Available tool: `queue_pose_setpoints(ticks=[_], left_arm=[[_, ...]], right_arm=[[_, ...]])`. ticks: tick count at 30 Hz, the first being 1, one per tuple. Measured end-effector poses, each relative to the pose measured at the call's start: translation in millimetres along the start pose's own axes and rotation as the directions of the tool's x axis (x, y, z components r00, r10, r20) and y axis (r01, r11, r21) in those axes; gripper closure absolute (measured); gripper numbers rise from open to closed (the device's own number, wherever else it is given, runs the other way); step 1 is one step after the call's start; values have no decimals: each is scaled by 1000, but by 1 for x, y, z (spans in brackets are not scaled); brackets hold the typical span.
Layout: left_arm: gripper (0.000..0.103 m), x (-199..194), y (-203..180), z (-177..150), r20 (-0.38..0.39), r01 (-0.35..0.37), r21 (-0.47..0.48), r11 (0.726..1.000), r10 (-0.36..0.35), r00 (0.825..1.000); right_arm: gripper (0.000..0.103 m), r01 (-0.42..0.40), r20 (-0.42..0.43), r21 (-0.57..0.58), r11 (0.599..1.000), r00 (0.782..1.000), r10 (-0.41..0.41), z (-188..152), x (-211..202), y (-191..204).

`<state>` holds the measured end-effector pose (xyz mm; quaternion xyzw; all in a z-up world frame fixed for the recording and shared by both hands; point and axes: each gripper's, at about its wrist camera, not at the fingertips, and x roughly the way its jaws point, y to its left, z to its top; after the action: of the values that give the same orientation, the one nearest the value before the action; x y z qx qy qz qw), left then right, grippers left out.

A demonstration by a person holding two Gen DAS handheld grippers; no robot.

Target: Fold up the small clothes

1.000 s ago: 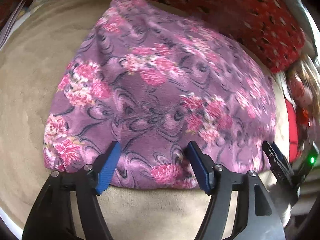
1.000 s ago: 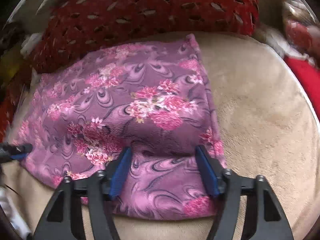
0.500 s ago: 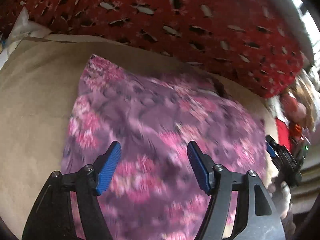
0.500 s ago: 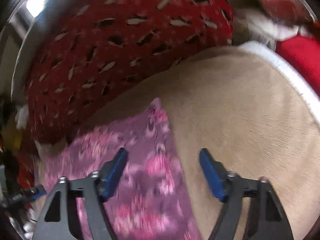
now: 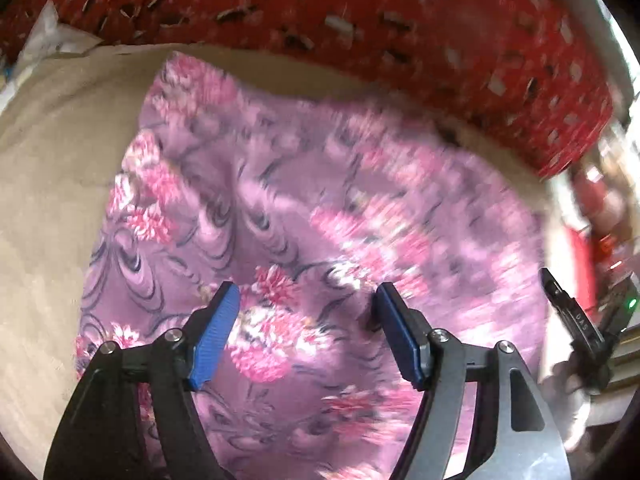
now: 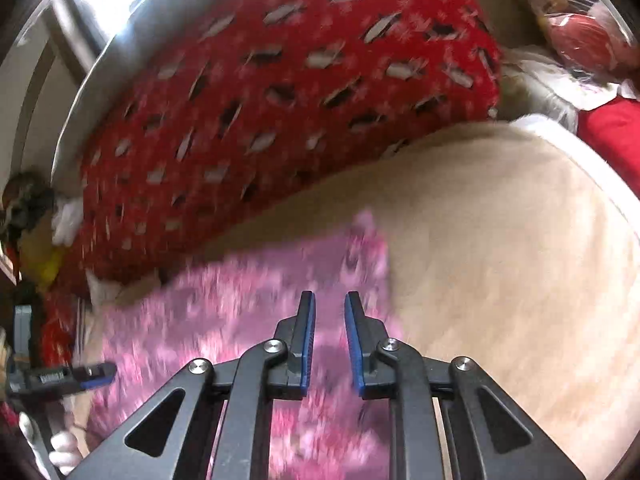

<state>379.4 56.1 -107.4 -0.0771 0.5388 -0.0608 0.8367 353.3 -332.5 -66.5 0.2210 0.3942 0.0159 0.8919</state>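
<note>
A purple garment with pink flowers (image 5: 280, 200) lies spread on a beige plush surface (image 5: 48, 200). My left gripper (image 5: 306, 320) hovers over its middle, open, with nothing between the blue pads. In the right wrist view the garment (image 6: 224, 308) is blurred by motion. My right gripper (image 6: 330, 312) is over its right edge, and its jaws are closing to a narrow gap. Only the cloth below shows through that gap, and no fold is visibly pinched. Each gripper appears in the other's view, the right gripper (image 5: 572, 320) at the right edge and the left gripper (image 6: 80, 372) at the far left.
A red patterned blanket (image 6: 280, 100) is heaped along the back edge of the beige surface (image 6: 500, 240). At the far right are red fabric (image 6: 612, 132) and a plastic-wrapped bundle (image 6: 580, 32). Clutter fills the left corner.
Both grippers have moved forward from the garment's near edge across it. The right jaws have narrowed from wide open to a small gap, and that view has rolled. The left jaws are unchanged.
</note>
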Motion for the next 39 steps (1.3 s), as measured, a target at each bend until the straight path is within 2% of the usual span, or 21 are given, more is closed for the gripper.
queue_pose_setpoints(ticks=[1,2,3,5,6,8,11,12,13,15,17,20,23,26,28,30,32,34,36,38,39], left_arm=[[33,-1,-9,-4,14,-53,48,997,52,999],[33,-2,-15,-4,15,-86,75,993,85,996],[33,-7,-20,-6,9,-102,97,990,102,995],[33,-17,-26,-11,6,-73,101,992,73,997],[33,-22,-29,-15,10,-64,97,993,63,998],[33,-24,-33,-24,13,-51,97,994,50,999],[32,-11,-38,-35,2,-93,111,989,94,996],[32,-9,-37,-38,4,-100,104,990,100,995],[32,-10,-36,-39,8,-99,94,991,98,995],[32,-14,-32,-41,-2,-83,73,994,84,996],[32,-14,-30,-41,-9,-74,66,995,75,997],[32,-14,-28,-39,-12,-71,56,996,72,997],[32,-15,-26,-39,-13,-75,58,995,76,997],[32,-23,-24,-48,-25,-71,56,996,73,997],[33,-35,-14,-52,-31,-40,37,999,41,999],[33,-49,7,-59,-9,-4,-17,1000,4,1000],[33,-57,36,-68,7,10,-87,996,-9,1000],[33,-49,64,-77,-32,-11,-146,989,7,999],[45,-40,84,-84,-70,19,-176,984,-32,997],[48,-55,92,-86,-49,59,-165,985,-68,997],[48,-62,95,-86,-38,83,-168,982,-90,995]], right_arm=[[87,22,-15,-8,1000,1000,-22,-7,6,0],[87,29,25,0,1000,999,-29,-10,-1,1],[87,37,15,21,999,999,-37,-8,-7,3],[84,-9,41,62,998,999,7,-9,-22,7],[84,-56,68,54,997,996,52,-12,-32,15],[80,-87,75,14,996,994,85,-22,-41,29],[63,-91,-26,-48,995,996,90,-48,-21,45],[63,-63,-59,-84,994,997,58,-58,-8,46],[63,-54,-17,-115,992,998,52,-61,-12,49],[64,-45,-30,-80,996,999,43,-58,-18,49],[62,-67,-19,-31,997,998,66,-55,-28,49],[62,-101,13,-83,991,995,102,-55,-39,61],[62,-64,-68,-144,988,996,54,-64,-19,69],[62,-49,-57,-148,988,998,41,-64,-24,71],[60,-80,-35,-117,990,996,76,-60,-37,75],[60,-100,-15,-154,983,995,99,-62,-45,80],[51,-77,-31,-194,978,997,73,-67,-42,81],[49,-41,-100,-215,976,995,19,-76,-23,72],[50,-51,-77,-219,974,996,35,-77,-27,70],[50,-55,-83,-177,983,996,41,-70,-34,72],[50,-75,-55,-152,986,996,67,-63,-43,71]])
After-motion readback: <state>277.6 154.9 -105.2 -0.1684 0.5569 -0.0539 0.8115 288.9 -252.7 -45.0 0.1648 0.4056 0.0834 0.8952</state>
